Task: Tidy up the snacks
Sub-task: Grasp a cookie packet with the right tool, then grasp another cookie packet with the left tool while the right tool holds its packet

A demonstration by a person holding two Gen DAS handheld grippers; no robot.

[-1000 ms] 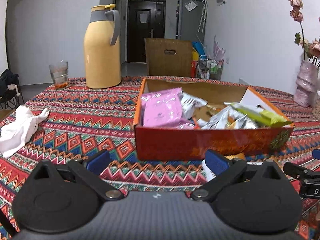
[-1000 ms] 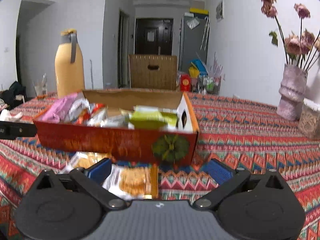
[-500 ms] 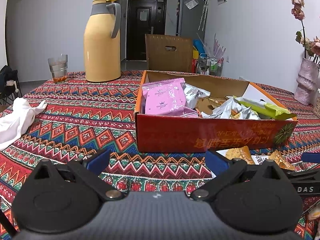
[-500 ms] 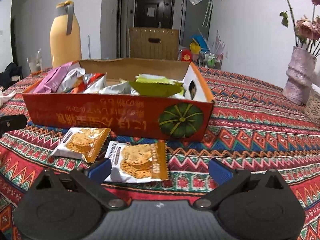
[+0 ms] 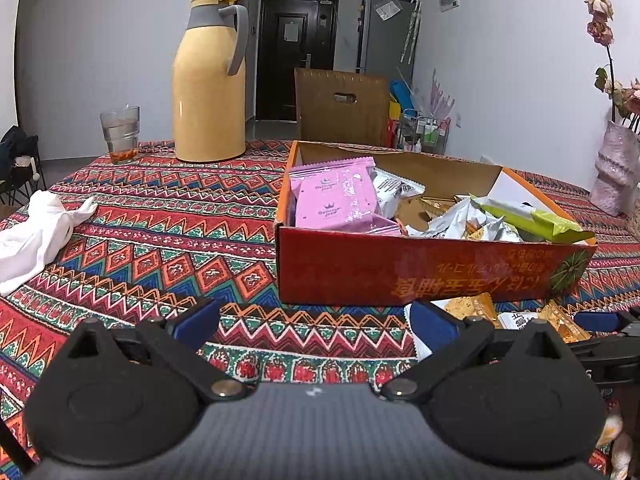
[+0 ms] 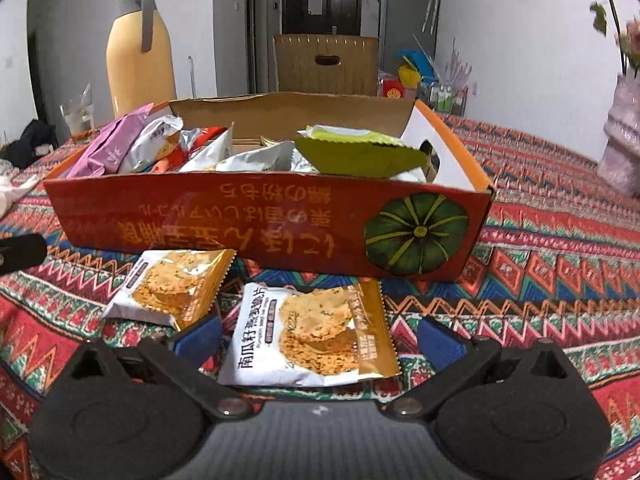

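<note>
A red cardboard box (image 5: 420, 272) (image 6: 256, 220) with a green pumpkin print stands on the patterned tablecloth, full of snack packets: pink ones (image 5: 334, 200), silver ones and a green one (image 6: 356, 152). In front of it lie two orange-and-white cracker packets (image 6: 308, 332) (image 6: 176, 288). My right gripper (image 6: 318, 338) is open and low over the nearer packet, which lies between its blue pads. My left gripper (image 5: 316, 322) is open above the cloth left of the packets, nothing between its fingers. The right gripper's tip (image 5: 600, 320) shows at the left view's right edge.
A yellow thermos jug (image 5: 210, 84) and a glass (image 5: 120, 134) stand at the table's far left. A white cloth (image 5: 36, 236) lies on the left. A pink vase with dried flowers (image 5: 614, 176) is at the right. A chair back (image 5: 342, 110) rises behind the table.
Both grippers have risen and tilted down, bringing the box top and cracker packets into fuller view. The right gripper has closed in on the nearer packet, which now lies between its open fingers.
</note>
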